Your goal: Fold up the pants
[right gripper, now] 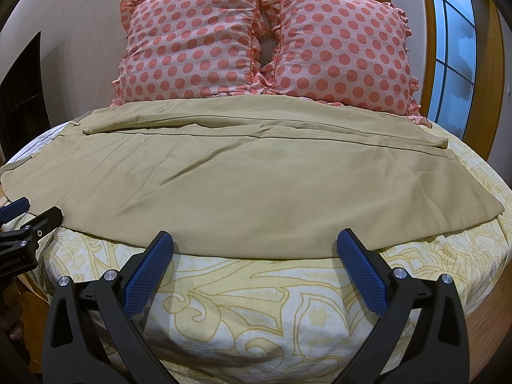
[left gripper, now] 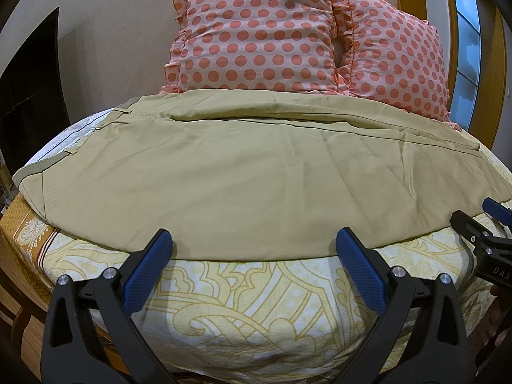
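Two polka-dot pillows (right gripper: 265, 48) lean against the wall at the head of a yellow-patterned bedsheet (right gripper: 256, 313).

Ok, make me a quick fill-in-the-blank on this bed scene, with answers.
1. The pants are ____ in color.
2. Both the left gripper and right gripper have their jaws ____.
3. The pillows carry a pattern of ____.
4. The waistband lies toward the ____ side.

Answers: khaki; open; dots; left

Khaki pants (left gripper: 243, 172) on my yellow-and-white paisley bedsheet (left gripper: 256, 304)

Behind, I see two pink pillows (right gripper: 192, 48) with coral polka dots; my grippers' finger pads (left gripper: 145, 275) are blue on black frames.
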A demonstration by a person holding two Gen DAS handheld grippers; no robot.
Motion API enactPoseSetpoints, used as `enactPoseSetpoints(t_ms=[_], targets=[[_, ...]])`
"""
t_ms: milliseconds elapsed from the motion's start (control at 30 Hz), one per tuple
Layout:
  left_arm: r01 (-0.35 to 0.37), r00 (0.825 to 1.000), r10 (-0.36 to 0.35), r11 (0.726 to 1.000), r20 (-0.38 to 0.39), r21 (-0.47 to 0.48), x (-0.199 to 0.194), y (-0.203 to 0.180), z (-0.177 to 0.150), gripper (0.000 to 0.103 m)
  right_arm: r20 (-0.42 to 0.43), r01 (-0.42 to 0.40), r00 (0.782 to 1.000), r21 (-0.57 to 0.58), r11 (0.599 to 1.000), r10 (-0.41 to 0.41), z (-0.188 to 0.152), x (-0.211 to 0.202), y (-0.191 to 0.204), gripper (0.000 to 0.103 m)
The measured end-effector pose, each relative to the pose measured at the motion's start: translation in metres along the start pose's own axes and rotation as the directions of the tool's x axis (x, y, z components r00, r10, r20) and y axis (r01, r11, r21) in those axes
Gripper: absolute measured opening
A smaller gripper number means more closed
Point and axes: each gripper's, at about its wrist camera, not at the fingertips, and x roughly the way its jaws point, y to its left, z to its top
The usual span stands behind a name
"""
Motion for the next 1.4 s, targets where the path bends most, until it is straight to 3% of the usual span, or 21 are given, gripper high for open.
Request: enactPoseSetpoints(t_ms=[300,500,600,733,800,867,1033,1133,1200,1233,1300,1400], targets=[[0.033,0.999,-0.033,0.999,-0.023,0.007,-0.005,0.004,0.006,0.101,-0.046,-0.015,0.999,-0.028,0.999,0.014,0.01,0.0,-0.003,0.102],[0.098,0.995,-0.097,0.992,0.023,-0.075,-0.016,0.038,0.034,0.101,0.076,0.058,0.996,-0.034,0.998,-0.055,0.074,-0.024,-0.041,0.102],[0.059,0.997,-0.056,0.995,0.045,-0.08,-0.009,0.048,0.057,0.101,0.064,0.14,0.988,-0.007,0.99,-0.139,0.119,0.004,-0.071,0.102],[0.033,0.999,-0.03,0.995,0.04,-0.092,0.007,0.054,0.082,0.101,-0.057,0.234,0.972,0.088,0.968,-0.23,0.181,0.081,-0.122,0.101],[0.044,0.999,-0.041,0.991,0.029,-0.123,0.015,0.057,0.092,0.101,-0.122,0.294,0.953,0.147,0.944,-0.278,0.205,0.122,-0.149,0.094],[0.054,0.998,-0.052,0.988,0.018,-0.145,0.024,0.059,0.1,0.101,-0.19,0.356,0.929,0.22,0.908,-0.318,0.223,0.163,-0.178,0.076],[0.044,0.999,-0.043,0.99,0.016,-0.134,0.033,0.053,0.105,0.101,-0.376,0.456,0.876,0.44,0.774,-0.302,0.24,0.253,-0.25,0.055],[0.037,0.999,-0.035,0.993,0.02,-0.113,0.037,0.049,0.108,0.101,-0.422,0.519,0.84,0.446,0.729,-0.34,0.242,0.282,-0.267,0.054],[0.032,0.999,-0.031,0.995,0.017,-0.097,0.041,0.047,0.109,0.101,-0.459,0.576,0.8,0.411,0.707,-0.386,0.239,0.298,-0.274,0.051],[0.031,0.999,-0.029,0.996,0.014,-0.09,0.043,0.045,0.109,0.101,-0.487,0.595,0.782,0.397,0.698,-0.389,0.234,0.306,-0.279,0.043],[0.029,1.0,-0.028,0.996,0.007,-0.083,0.047,0.044,0.109,0.101,-0.455,0.566,0.809,0.436,0.7,-0.371,0.224,0.306,-0.287,0.035],[0.044,0.999,-0.043,0.995,0.009,-0.089,0.049,0.044,0.109,0.101,-0.395,0.514,0.846,0.424,0.746,-0.359,0.218,0.304,-0.288,0.015]])
